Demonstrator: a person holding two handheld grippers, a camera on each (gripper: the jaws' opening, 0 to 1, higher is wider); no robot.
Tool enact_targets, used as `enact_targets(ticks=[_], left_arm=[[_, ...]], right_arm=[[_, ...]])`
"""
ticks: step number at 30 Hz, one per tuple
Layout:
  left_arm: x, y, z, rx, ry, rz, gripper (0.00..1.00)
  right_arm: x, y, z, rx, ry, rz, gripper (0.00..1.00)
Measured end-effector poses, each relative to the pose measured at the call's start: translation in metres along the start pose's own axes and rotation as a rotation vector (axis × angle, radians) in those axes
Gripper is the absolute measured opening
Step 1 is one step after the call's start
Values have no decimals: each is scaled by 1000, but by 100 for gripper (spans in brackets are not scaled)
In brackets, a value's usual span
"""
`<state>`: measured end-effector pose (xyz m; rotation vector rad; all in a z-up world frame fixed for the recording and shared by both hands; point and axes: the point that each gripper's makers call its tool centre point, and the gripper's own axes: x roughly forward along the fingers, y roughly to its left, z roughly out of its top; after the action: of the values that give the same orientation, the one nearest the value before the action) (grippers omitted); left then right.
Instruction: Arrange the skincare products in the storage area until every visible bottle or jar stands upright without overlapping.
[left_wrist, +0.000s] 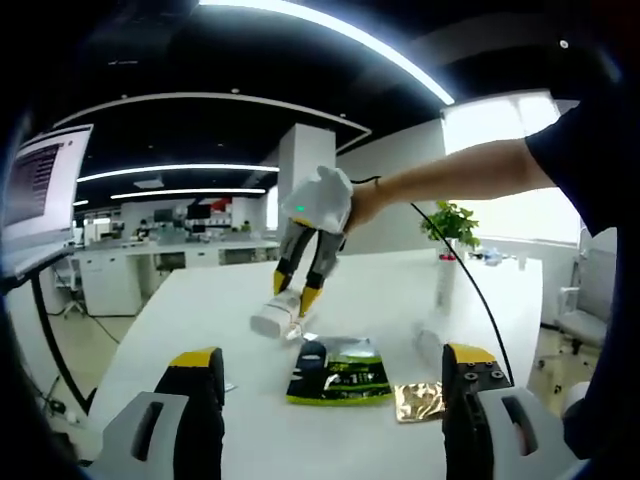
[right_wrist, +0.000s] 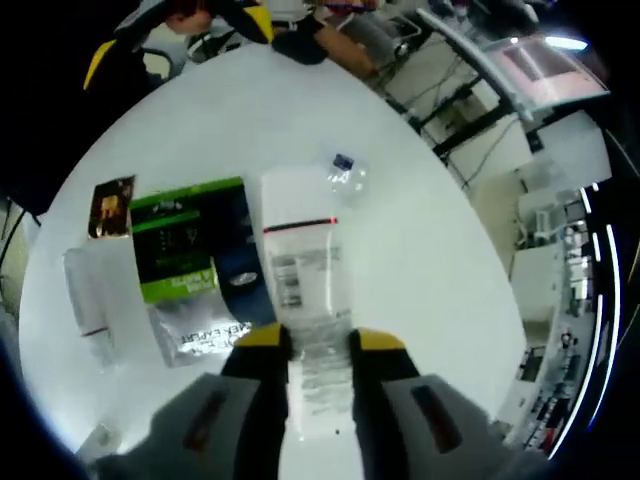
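A white tube (right_wrist: 305, 270) with a red band and grey print sits between my right gripper's (right_wrist: 322, 340) yellow-tipped jaws, which are shut on its lower end. In the left gripper view the right gripper (left_wrist: 295, 291) comes down from a person's arm onto the same white tube (left_wrist: 273, 317) at the table's middle. A green and black pouch (right_wrist: 185, 250) lies flat beside it; the pouch (left_wrist: 340, 372) is just ahead of my left gripper (left_wrist: 332, 355), whose jaws stand wide open and hold nothing. A second white tube (right_wrist: 88, 295) lies beyond the pouch.
A gold sachet (left_wrist: 420, 400) lies next to the pouch. A small clear plastic piece (right_wrist: 345, 175) rests past the held tube. The white table (left_wrist: 400, 290) stretches far back, with a potted plant (left_wrist: 452, 225) at its far end and a monitor (left_wrist: 45, 190) at left.
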<state>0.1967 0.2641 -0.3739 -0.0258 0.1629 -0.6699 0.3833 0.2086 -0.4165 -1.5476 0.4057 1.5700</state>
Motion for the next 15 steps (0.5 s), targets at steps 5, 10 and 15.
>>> enact_targets(ticks=[5, 10, 15], left_arm=[[1, -1, 0, -6, 5, -2, 92], [4, -1, 1, -22, 4, -8, 91], [6, -2, 3, -32, -1, -16, 91]], right_arm=[[-5, 4, 0, -3, 3, -6, 20], [-12, 8, 1, 4, -7, -17, 21], [-15, 14, 1, 4, -3, -19, 21]])
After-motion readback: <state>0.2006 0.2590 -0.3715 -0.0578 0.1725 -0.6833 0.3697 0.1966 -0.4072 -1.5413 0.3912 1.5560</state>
